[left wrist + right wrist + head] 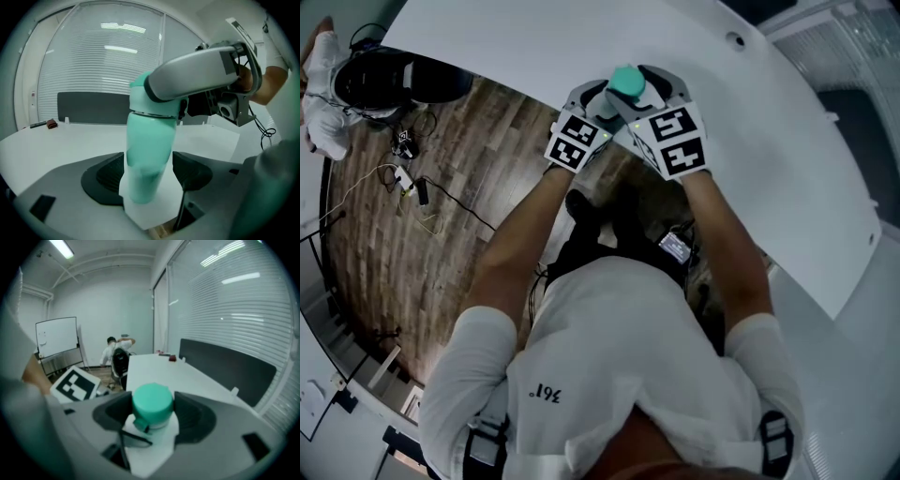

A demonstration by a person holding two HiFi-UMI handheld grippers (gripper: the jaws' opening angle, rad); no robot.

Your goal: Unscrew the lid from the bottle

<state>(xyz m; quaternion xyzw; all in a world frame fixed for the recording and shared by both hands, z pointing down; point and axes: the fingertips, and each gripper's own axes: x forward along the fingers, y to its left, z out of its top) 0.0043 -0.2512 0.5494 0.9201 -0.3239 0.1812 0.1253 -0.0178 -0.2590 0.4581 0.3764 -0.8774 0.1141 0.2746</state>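
A teal bottle (150, 150) stands upright on the white table (581, 47), close to its near edge. My left gripper (149, 176) is shut on the bottle's body, a dark pad on each side. The bottle's teal lid (151, 401) sits between the pads of my right gripper (151, 417), which is shut on it. In the head view both grippers meet at the lid (626, 82), the left gripper (602, 101) below left and the right gripper (645, 92) to its right. The right gripper's grey body (197, 75) crosses over the bottle top.
The table's curved edge runs just below the grippers, with wooden floor (412, 244) and cables (408, 178) beyond it. A small red object (172, 358) lies far down the table. A seated person (117, 357) and a whiteboard (56, 336) are at the room's end.
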